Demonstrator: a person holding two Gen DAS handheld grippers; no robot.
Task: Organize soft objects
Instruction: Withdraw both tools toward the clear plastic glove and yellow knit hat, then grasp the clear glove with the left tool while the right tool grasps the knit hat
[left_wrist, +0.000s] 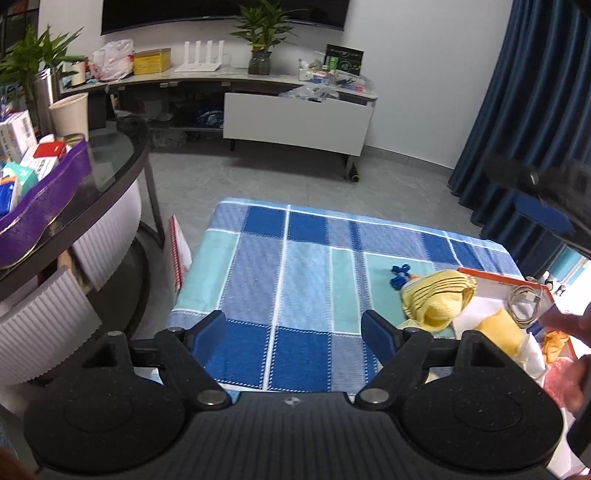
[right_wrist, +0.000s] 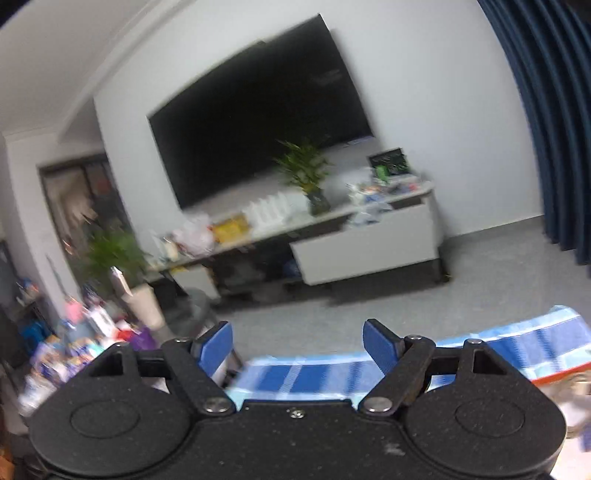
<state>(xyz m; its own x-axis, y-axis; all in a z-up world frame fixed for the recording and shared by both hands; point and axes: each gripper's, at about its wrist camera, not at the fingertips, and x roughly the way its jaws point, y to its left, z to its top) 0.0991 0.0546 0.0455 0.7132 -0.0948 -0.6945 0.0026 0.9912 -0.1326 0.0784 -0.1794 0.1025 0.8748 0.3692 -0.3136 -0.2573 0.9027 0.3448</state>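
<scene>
Left wrist: your left gripper (left_wrist: 295, 325) hangs spread and empty over the checked cloth (left_wrist: 280, 266); the yellow knit (left_wrist: 437, 301) lies right, against the orange box (left_wrist: 517, 284) — reach blind and you'll snag its cable (left_wrist: 524, 301). Right wrist: your right gripper (right_wrist: 298, 341), spread and empty, aims at the room, blurred; you could miss.

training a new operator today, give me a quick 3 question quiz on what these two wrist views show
1. True or false: the left claw is shut on the yellow knitted item.
2. What does the yellow knitted item rest against on its right side?
A. a purple tray
B. an orange-rimmed box
C. a potted plant
3. Fill in: the work surface is covered by a blue checked ____.

Key
1. False; both the left claw and the right claw stand open and hold nothing.
2. B
3. cloth
</scene>
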